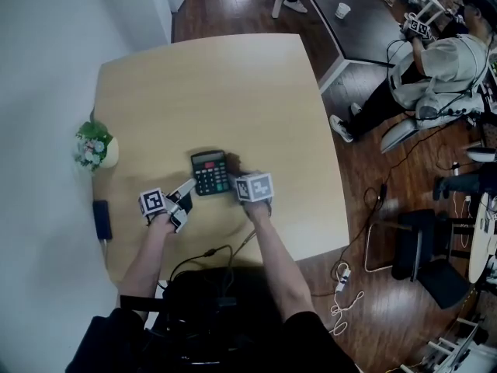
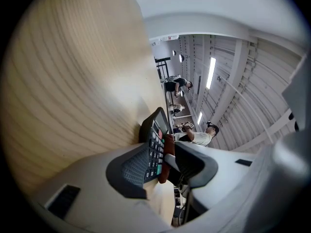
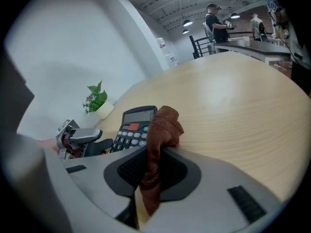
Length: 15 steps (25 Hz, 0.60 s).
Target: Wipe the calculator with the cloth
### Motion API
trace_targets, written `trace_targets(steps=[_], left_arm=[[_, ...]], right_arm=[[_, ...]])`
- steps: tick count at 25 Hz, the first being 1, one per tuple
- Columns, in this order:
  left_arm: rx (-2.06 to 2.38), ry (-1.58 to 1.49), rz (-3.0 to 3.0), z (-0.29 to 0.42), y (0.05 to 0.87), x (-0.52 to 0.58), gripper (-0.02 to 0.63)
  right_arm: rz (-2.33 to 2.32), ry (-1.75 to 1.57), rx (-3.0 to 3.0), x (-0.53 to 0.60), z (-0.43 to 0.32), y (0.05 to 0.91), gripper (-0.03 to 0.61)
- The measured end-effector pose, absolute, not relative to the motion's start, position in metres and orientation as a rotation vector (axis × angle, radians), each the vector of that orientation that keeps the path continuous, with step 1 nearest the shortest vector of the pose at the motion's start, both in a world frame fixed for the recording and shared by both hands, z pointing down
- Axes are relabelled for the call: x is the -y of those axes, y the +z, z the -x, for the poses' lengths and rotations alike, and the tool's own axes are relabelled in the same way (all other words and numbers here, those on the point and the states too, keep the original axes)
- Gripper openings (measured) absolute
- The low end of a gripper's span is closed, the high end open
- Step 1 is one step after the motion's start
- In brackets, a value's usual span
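A black calculator lies flat on the light wooden table, near its front edge. My left gripper reaches in from the left and is shut on the calculator's near left corner, which sits between the pads of the left gripper. My right gripper is at the calculator's right side, shut on a bunched brown cloth. The cloth sticks out past the tips of the right gripper and rests against the right edge of the keypad. The left gripper also shows there.
A small potted plant stands at the table's left edge, and a flat black object lies nearer the front left. A person sits by a dark table at the back right. Cables and chairs crowd the floor on the right.
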State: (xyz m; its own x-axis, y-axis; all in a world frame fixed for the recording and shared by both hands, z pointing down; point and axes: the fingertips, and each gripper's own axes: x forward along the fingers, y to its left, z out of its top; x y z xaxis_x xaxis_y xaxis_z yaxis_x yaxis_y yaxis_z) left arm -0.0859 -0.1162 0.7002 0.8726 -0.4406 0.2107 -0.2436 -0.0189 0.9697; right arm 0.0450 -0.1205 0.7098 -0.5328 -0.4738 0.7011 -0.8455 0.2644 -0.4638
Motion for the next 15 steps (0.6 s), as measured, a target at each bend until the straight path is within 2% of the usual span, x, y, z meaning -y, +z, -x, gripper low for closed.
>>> trace_targets(steps=[7,15], left_arm=[[0.491,-0.193,-1.677,0.095,0.678,0.095,0.160],[0.413,-0.374,-1.759,0.126,0.619,0.044,0.144]], right_arm=[[-1.473,1.401,2.099,0.075,-0.104,0.690,0.061],[-1.940,1.869,2.194,-0.104,-0.172,0.629,0.060]])
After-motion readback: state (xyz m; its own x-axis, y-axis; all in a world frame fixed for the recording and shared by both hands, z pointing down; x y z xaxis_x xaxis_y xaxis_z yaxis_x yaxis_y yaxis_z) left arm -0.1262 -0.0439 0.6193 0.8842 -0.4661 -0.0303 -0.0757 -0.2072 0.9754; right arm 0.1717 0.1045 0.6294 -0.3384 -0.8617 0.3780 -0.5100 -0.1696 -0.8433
